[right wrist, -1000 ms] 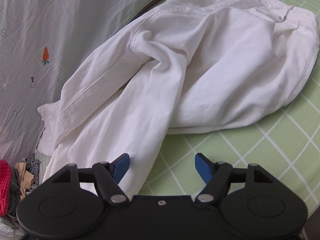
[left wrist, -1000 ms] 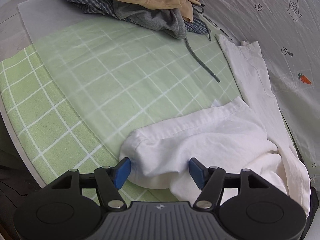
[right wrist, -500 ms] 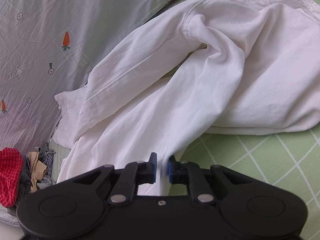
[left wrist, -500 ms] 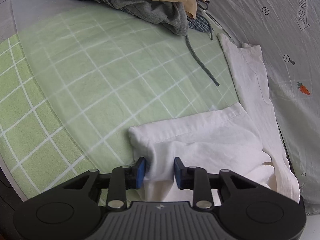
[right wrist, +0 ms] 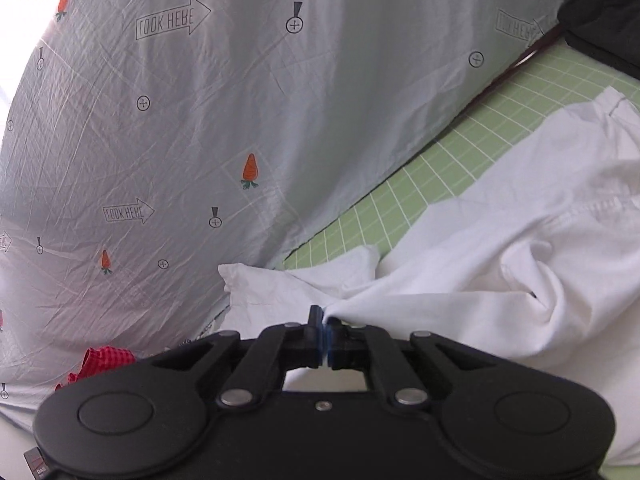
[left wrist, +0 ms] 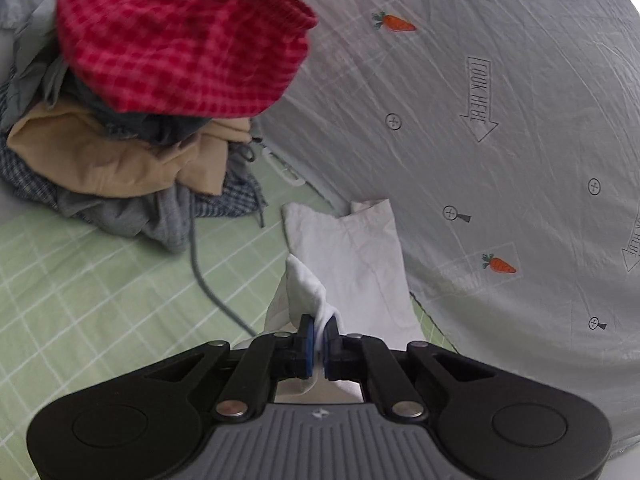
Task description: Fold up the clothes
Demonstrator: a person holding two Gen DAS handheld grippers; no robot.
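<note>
White trousers (right wrist: 500,264) lie on a green checked sheet (right wrist: 432,176). My left gripper (left wrist: 318,334) is shut on a bunched white hem of the trousers (left wrist: 308,284), held above the sheet near the end of the other leg (left wrist: 352,248). My right gripper (right wrist: 323,334) is shut on a fold of the white trousers, which stretch away to the right. Both pairs of blue pads are pressed together with cloth between them.
A pile of unfolded clothes (left wrist: 120,168) topped by a red checked garment (left wrist: 180,40) sits at the left. A grey carrot-print sheet (right wrist: 200,120) rises along the far side. A grey cord (left wrist: 200,272) trails on the green sheet (left wrist: 80,300). A black object (right wrist: 604,16) lies far right.
Both grippers closed on the white trousers and lifted. The left gripper carried its hem toward the clothes pile and the other leg's end; the right view swung toward the grey sheet.
</note>
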